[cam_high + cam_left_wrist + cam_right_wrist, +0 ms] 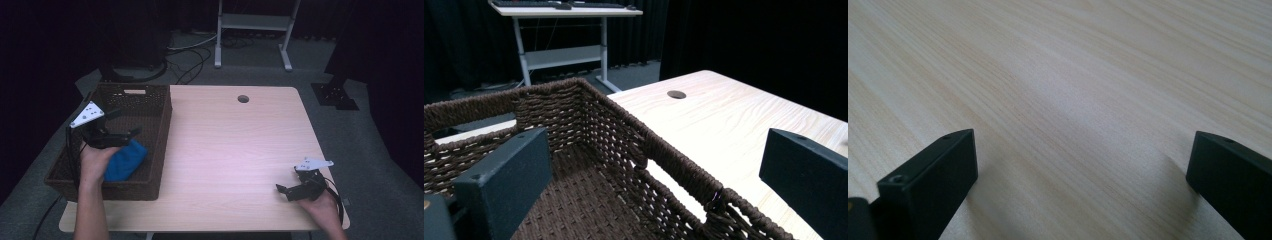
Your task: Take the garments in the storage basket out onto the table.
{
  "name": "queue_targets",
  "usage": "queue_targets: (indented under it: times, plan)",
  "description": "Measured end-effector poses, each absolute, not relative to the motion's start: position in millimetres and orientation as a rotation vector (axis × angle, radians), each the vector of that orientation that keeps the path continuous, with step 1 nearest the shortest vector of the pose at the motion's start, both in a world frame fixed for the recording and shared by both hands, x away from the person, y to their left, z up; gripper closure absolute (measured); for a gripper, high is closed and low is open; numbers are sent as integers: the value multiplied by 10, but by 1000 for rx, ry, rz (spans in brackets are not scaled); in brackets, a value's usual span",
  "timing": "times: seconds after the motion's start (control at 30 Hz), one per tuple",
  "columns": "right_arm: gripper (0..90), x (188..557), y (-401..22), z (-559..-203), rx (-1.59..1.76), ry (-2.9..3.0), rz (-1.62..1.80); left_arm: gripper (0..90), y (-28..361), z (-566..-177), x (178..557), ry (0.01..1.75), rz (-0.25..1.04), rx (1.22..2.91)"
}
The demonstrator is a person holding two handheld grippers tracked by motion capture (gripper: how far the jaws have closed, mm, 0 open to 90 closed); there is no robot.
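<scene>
Landmark: the brown woven basket, which sits on the left end of the light wooden table.
Left gripper: held above the basket's inside, near its middle, with the grey plate on top. In the left gripper view the jaws stand wide apart with nothing between them; one hangs over the basket's floor, the other is out over the table past the basket's right wall.
Blue cloth: lies bunched on the floor of the basket, toward its near right corner, just below the left gripper and next to the left hand. Nothing holds it.
Table hole: a small round opening in the tabletop, right of the basket, near the far edge.
Right gripper: well to the right of the basket, low over the table's near right corner. In the right gripper view its jaws are spread wide over bare wood, gripping nothing.
</scene>
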State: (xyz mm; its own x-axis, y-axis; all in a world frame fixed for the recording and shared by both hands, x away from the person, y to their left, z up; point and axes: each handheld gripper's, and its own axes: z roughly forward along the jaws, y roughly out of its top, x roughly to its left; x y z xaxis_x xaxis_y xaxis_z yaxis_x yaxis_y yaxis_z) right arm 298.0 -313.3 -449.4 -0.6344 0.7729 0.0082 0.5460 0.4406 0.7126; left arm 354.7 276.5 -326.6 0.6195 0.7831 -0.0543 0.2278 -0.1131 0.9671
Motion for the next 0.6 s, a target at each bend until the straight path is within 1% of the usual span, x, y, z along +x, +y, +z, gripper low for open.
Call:
queue_targets:
  times: [0.6]
  plan:
    - [0,2967,-3137,-4495,1128,2377,1003,0,2787,-3302,3576,908,575,1750]
